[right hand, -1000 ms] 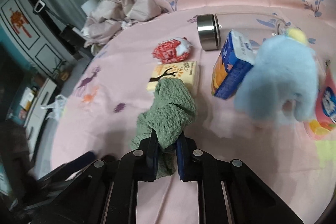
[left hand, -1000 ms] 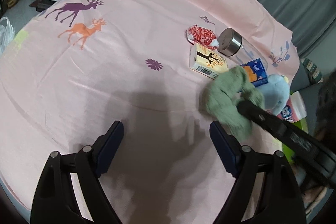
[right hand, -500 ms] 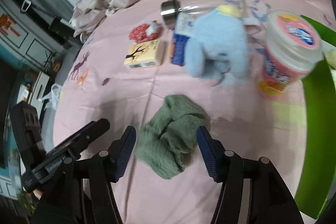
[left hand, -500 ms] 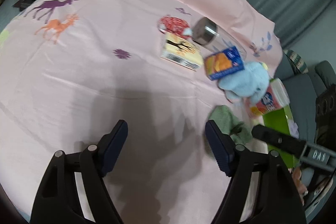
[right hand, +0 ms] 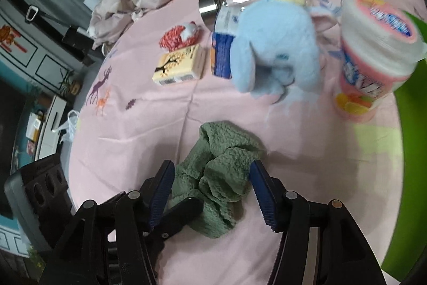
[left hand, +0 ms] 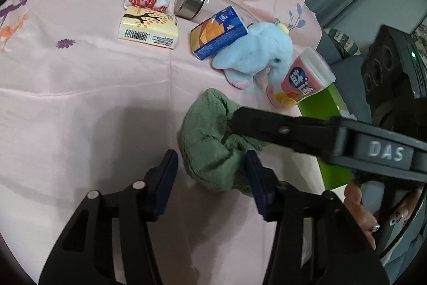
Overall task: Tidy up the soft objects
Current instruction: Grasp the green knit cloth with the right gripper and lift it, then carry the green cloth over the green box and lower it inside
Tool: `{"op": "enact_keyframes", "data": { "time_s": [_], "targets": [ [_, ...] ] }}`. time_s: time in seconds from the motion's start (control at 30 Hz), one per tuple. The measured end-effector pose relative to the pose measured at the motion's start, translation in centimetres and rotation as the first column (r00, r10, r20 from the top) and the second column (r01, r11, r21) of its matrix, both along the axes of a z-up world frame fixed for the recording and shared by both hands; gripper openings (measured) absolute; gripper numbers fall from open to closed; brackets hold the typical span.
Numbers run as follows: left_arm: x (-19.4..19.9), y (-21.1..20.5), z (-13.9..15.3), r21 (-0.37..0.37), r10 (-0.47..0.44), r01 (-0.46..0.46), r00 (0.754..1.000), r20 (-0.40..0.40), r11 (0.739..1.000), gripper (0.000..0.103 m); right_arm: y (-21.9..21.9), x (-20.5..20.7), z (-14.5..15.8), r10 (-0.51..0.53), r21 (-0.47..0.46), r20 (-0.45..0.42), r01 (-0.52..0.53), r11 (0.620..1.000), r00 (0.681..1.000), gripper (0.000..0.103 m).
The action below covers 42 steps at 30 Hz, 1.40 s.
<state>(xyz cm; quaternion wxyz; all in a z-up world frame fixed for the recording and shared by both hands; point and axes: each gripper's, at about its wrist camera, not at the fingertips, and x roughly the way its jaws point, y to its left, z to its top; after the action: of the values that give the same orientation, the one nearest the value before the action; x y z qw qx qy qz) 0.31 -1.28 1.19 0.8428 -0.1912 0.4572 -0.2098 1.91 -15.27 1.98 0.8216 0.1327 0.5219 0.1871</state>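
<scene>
L gripper (left hand: 210, 172) is seen with jaws just closing round the green fleece cloth (left hand: 213, 148), cloth between them, pads not yet pressing. R gripper (right hand: 210, 186) is held half open astride the same cloth, w/o grip. Cloth lies on pink sheet (left hand: 80, 103), near blue plush elephant (left hand: 256, 52) & pink jar (left hand: 304, 79). Risk, as judged: the two grippers' fingers may be fouled over one cloth; only a loose fold may be pinched & dropped.
</scene>
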Motion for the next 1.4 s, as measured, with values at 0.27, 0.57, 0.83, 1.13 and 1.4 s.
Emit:
{"op": "enact_keyframes", "data": {
  "time_s": [0.27, 0.57, 0.83, 1.13, 1.4],
  "targets": [
    [0.7, -0.1, -0.9, -0.057, -0.012, 0.010, 1.000, -0.026, 0.998, 0.028, 1.2, 0.6, -2.0, 0.068, 0.064, -0.038, -0.066, 0.996, 0.997, 0.033],
    [0.3, 0.1, 0.4, -0.048, -0.015, 0.017, 0.999, 0.043, 0.999, 0.026, 2.0, -0.3, -0.8, 0.084, 0.109, 0.012, -0.085, 0.990, 0.996, 0.032],
    [-1.2, 0.3, 4.1, -0.025, -0.024, 0.029, 0.984, 0.178, 0.999, 0.026, 2.1, -2.1, 3.1, 0.075, 0.140, 0.147, -0.096, 0.985, 0.986, 0.032],
    [-3.5, -2.4, 9.7, 0.032, -0.063, 0.055, 0.944, 0.324, 0.998, 0.026, -0.7, -5.1, 8.5, 0.033, 0.172, 0.299, -0.088, 0.981, 0.954, 0.032],
    [-5.2, -6.8, 14.2, 0.116, -0.132, 0.090, 0.893, 0.431, 0.989, 0.026, -5.4, -8.4, 12.4, -0.056, 0.194, 0.443, -0.034, 0.980, 0.895, 0.032]
  ]
}}
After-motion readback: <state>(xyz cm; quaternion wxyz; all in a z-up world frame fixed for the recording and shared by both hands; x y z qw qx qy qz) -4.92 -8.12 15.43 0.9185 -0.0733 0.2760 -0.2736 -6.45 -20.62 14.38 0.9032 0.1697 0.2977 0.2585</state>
